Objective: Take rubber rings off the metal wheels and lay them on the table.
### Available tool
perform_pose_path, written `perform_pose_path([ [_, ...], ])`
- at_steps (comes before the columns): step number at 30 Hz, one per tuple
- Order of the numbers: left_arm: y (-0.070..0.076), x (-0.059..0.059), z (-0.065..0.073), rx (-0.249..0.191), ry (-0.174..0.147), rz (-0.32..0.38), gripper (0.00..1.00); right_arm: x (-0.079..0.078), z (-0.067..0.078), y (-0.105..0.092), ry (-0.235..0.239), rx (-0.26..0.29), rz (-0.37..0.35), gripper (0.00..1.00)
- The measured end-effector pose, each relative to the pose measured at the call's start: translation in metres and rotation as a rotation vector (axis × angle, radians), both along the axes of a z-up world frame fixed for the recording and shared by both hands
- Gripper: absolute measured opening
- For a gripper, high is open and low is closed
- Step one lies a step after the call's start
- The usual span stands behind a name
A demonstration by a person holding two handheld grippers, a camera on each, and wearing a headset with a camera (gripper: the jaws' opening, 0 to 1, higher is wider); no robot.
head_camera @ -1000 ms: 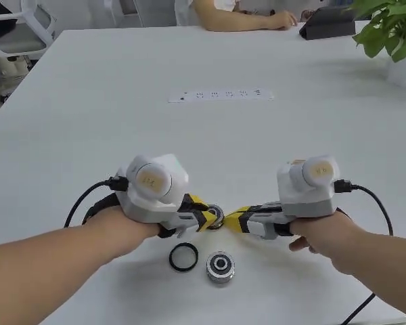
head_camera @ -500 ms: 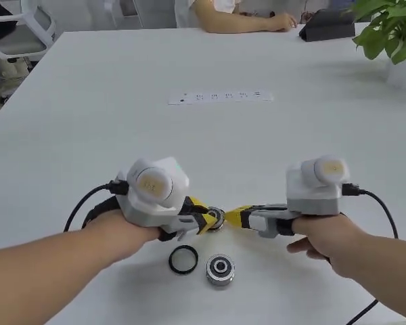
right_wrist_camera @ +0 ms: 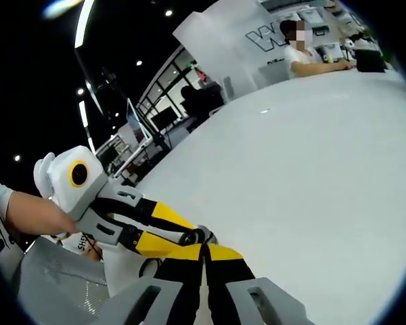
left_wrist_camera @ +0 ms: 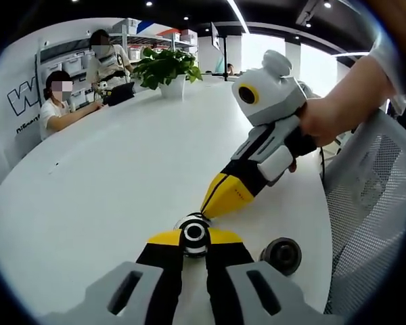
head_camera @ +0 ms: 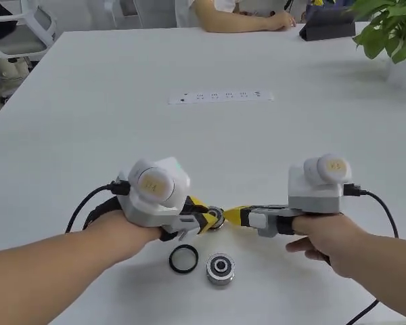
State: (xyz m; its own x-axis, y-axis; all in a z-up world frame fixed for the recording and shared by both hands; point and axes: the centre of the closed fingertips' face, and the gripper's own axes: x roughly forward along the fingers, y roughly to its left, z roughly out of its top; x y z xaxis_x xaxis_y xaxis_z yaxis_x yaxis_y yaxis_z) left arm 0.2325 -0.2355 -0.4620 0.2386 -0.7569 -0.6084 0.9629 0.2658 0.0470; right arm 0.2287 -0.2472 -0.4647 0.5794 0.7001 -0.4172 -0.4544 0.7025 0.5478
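Right claw point(head_camera: 230, 215) edged right; ring point(head_camera: 183, 258) near wheel point(head_camera: 215, 217).

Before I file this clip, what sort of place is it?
Probably an office meeting room: a long white table with a power strip on it, an office chair beside it, and a potted plant at the far corner.

On the wide white table point(head_camera: 122, 101), a flat white power strip point(head_camera: 220, 96) lies toward 12 o'clock; a green leafy plant point(head_camera: 389, 27) stands at 2, a white-framed office chair point(head_camera: 20, 30) at 10.
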Motion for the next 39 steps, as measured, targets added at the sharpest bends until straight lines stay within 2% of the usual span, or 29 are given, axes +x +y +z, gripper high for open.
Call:
perform_pose_path([
  [19,0.0,-0.001,0.0,-0.002,-0.003,-0.002,0.07,-0.001,0.004,0.01,-0.009,0.018,0.026,0.0],
  [21,0.0,-0.001,0.0,-0.003,-0.003,-0.003,0.07,-0.001,0.005,0.011,-0.011,0.025,0.028,0.0],
  [22,0.0,-0.001,0.0,-0.004,-0.002,-0.003,0.07,-0.003,0.011,0.018,-0.018,0.063,0.046,0.0],
  [23,0.0,-0.001,0.0,-0.005,-0.003,-0.003,0.07,-0.004,0.011,0.018,-0.009,0.06,0.043,0.0],
  [24,0.0,-0.001,0.0,-0.005,-0.002,-0.003,0.07,-0.001,0.009,0.015,-0.038,0.009,0.042,0.0],
  [28,0.0,-0.001,0.0,-0.005,-0.003,-0.003,0.07,-0.003,0.008,0.015,-0.021,0.037,0.044,0.0],
  [34,0.0,-0.001,0.0,-0.006,-0.003,-0.001,0.07,-0.006,0.011,0.016,-0.017,0.062,0.053,0.0],
  [39,0.0,-0.001,0.0,-0.007,-0.003,-0.003,0.07,-0.009,0.015,0.018,-0.011,0.103,0.067,0.0],
])
